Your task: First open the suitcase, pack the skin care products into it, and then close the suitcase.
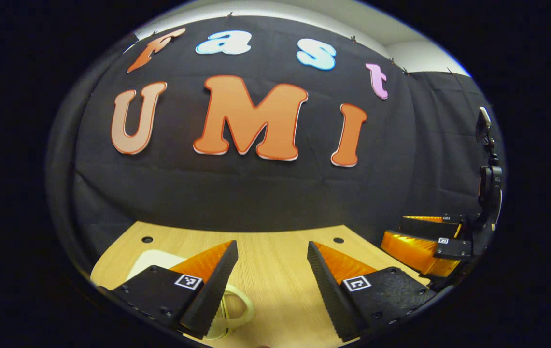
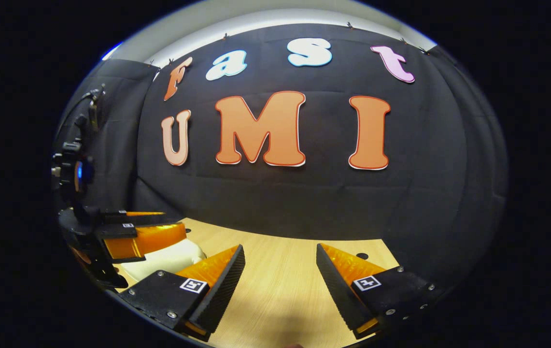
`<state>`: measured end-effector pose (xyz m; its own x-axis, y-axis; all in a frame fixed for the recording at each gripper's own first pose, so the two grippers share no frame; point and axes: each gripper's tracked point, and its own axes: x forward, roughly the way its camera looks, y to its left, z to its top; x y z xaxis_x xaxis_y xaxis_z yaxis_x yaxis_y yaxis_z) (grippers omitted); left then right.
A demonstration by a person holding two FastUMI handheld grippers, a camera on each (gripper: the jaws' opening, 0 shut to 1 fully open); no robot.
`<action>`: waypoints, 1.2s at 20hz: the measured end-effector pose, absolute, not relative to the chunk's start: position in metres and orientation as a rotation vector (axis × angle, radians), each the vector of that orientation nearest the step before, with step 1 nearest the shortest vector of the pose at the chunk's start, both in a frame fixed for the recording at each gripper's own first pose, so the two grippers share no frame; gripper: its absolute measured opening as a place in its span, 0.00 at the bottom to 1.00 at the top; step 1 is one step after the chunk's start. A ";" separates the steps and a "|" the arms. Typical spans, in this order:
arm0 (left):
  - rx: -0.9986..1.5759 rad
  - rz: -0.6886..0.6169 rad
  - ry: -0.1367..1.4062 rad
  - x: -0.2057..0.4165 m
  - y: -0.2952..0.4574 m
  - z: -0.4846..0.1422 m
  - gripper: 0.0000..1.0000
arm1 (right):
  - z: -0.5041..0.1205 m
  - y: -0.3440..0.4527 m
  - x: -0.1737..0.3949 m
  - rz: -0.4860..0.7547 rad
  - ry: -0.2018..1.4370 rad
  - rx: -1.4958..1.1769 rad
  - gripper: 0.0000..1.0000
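Note:
In the left gripper view my left gripper [image 1: 273,282] stands open over the wooden table, nothing between its fingers. A cream-white suitcase [image 1: 152,258] lies low at the left, partly hidden behind the left finger. Its looped handle [image 1: 240,309] peeks out beside that finger. My right gripper [image 1: 396,231] hovers at the far right, its orange fingers apart. In the right gripper view my right gripper [image 2: 280,285] is open above bare table. The left gripper [image 2: 174,223] floats at the left, over the cream suitcase [image 2: 178,257].
The light wooden table [image 1: 275,251] has small round holes near its back edge. A black stand with a camera [image 1: 485,145] rises at the right side of the booth; the stand [image 2: 75,169] appears at the left in the right gripper view.

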<state>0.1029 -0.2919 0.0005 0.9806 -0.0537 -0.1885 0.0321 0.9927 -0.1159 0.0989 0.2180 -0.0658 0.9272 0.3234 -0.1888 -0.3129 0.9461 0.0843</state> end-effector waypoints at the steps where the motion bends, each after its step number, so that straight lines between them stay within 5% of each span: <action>1: -0.112 -0.035 0.187 0.099 -0.294 0.002 0.93 | -0.060 0.217 0.099 0.318 0.188 0.060 0.94; 10: -0.099 0.095 0.081 0.076 -0.303 0.020 0.97 | -0.036 0.207 0.088 0.303 0.068 0.051 0.94; 24: -0.053 0.086 0.087 0.071 -0.335 0.007 0.97 | -0.042 0.185 0.071 0.309 0.060 0.036 0.94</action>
<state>0.0706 -0.3352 0.0068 0.9925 0.0832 -0.0891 -0.0878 0.9949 -0.0489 0.0713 0.1852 -0.0424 0.9508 0.3051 -0.0539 -0.3029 0.9520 0.0448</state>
